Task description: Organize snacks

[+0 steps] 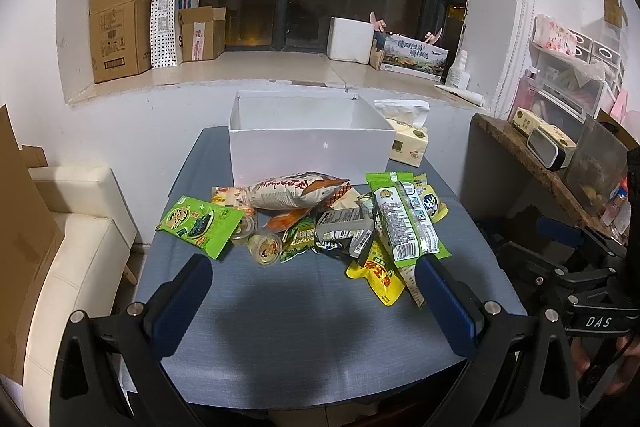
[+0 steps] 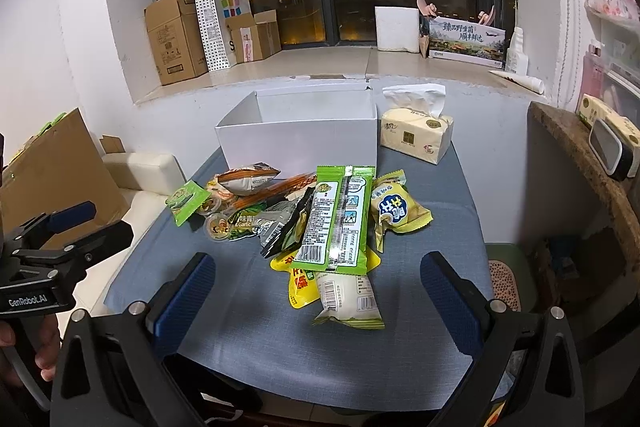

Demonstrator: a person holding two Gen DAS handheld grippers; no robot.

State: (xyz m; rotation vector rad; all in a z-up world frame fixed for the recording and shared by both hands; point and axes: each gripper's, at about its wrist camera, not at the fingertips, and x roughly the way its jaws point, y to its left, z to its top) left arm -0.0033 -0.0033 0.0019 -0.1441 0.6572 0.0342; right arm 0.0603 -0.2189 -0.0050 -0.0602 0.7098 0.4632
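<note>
**Snack pile on desk, both grippers wide open & empty**

Left gripper [image 1: 314,275] hovers over the near part of the blue-grey desk [image 1: 300,327], jaws spread wide, nothing between them. Right gripper [image 2: 318,279] likewise: jaws wide apart, holding nothing, low over the desk's near edge. Each gripper also shows at the edge of the other's view, w/ a hand on its handle.

Snacks lie in a loose heap mid-desk, just in front of the white box [image 1: 308,147], which stands open-topped at the far end. Long green packet [image 2: 336,219] lies on top of the heap, barcode end toward the cameras, overlapping a yellow pouch [image 1: 376,279] and a pale cream packet [image 2: 348,299] underneath. Yellow bag w/ blue print [image 2: 396,211] sits just right of the green packet. Silver-grey packet [image 1: 344,227] is near the centre; puffy white-orange bag [image 1: 296,191] lies nearest the box. Flat green seaweed packet [image 1: 200,225] is at the left end, beside two small jelly cups [image 1: 266,247]. Tissue pack [image 2: 416,135] stands right of the box, a sheet sticking up.
</note>
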